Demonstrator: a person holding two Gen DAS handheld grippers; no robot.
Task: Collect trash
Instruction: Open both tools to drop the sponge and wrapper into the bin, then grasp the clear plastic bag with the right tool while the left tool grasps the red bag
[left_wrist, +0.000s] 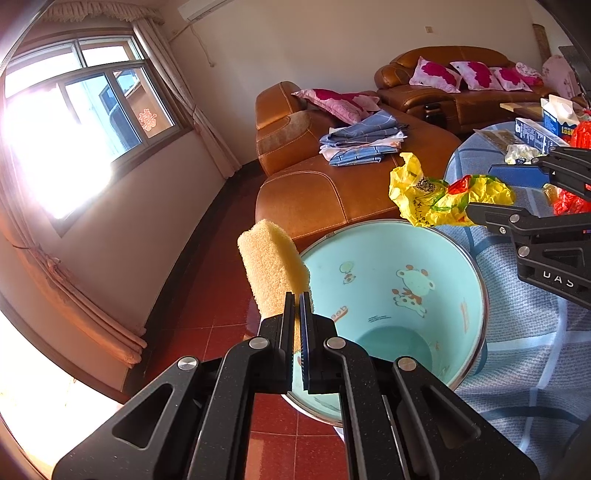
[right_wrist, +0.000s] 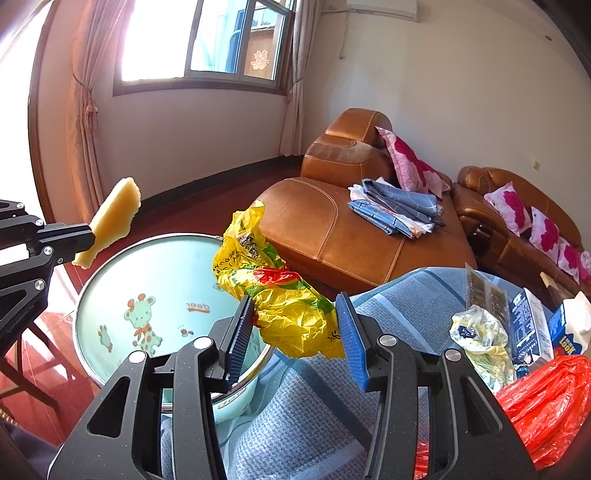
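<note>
A light-blue bin (left_wrist: 369, 251) with cartoon animals inside stands open beside the table. My left gripper (left_wrist: 298, 295) is shut on a yellow sponge (left_wrist: 269, 266), which sticks up over the bin's left rim. The right wrist view shows the same sponge (right_wrist: 114, 218) in the left gripper (right_wrist: 88, 236), above the far-left edge of the bin (right_wrist: 166, 273). A crumpled yellow plastic bag (right_wrist: 295, 317) with red and green print is pinched between the blue pads of my right gripper (right_wrist: 295, 336) at the bin's right rim. From the left, the bag (left_wrist: 443, 195) hangs from the right gripper (left_wrist: 508, 187).
The table's blue checked cloth (right_wrist: 295, 406) carries a red plastic bag (right_wrist: 546, 398), a crumpled wrapper (right_wrist: 480, 339), a blue-and-white box (right_wrist: 528, 325) and a milk carton (right_wrist: 569, 332). A brown leather sofa (right_wrist: 332, 229) with folded clothes (right_wrist: 395, 210) stands behind the bin. The floor (left_wrist: 207, 295) is red tile.
</note>
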